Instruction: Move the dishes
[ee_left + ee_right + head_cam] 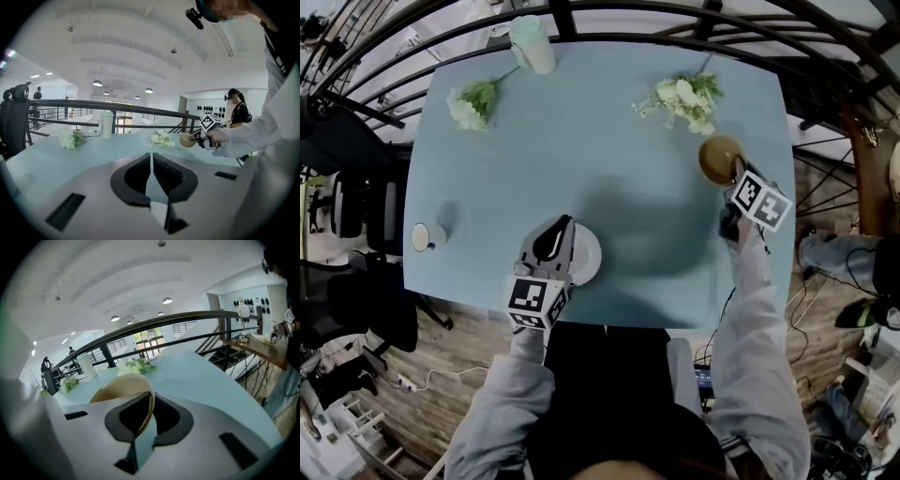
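Note:
A tan bowl (719,159) hangs over the right side of the light blue table (609,159), and my right gripper (737,174) is shut on its near rim. In the right gripper view the bowl (121,386) has its wall pinched between the jaws of the right gripper (151,401). A white plate (587,254) lies near the front edge. My left gripper (555,231) hovers over the plate's left half. In its own view the left gripper (151,161) has its jaws together with nothing held. The bowl (187,139) also shows there at the right.
Two bunches of white flowers (473,101) (682,97) lie at the back of the table. A pale tumbler (532,43) stands at the far edge, and a small cup (424,236) at the left edge. Black railings ring the table. An office chair (356,211) stands to the left.

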Motion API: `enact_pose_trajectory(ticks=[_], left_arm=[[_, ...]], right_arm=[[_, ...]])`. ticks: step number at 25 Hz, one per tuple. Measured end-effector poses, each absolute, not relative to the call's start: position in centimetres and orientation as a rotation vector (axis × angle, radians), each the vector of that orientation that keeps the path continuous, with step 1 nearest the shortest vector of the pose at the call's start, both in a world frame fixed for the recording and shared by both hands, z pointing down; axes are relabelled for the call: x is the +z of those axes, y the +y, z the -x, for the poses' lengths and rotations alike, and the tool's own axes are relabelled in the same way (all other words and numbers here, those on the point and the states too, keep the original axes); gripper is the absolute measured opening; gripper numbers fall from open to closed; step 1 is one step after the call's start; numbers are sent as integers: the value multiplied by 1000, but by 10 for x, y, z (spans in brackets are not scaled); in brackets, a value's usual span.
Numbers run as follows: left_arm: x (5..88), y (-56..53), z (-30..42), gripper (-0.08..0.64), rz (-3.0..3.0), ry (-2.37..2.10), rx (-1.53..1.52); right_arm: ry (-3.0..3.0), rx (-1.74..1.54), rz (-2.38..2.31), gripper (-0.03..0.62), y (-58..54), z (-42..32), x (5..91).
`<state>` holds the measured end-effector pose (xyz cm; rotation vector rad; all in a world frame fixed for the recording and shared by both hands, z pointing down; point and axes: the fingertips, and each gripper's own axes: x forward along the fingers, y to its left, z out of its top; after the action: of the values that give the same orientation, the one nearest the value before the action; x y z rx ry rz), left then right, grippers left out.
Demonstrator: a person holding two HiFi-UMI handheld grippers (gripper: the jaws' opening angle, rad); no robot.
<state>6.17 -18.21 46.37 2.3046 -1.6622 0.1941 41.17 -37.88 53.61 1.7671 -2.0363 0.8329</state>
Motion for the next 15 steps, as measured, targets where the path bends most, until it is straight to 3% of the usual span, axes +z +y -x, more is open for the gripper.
enact_pose_trajectory(ticks=[15], left_arm=[[461,-107,36,31,-2346,-1622,222]], right_arm=[[-2085,802,-1711,29,-279,-288,508]])
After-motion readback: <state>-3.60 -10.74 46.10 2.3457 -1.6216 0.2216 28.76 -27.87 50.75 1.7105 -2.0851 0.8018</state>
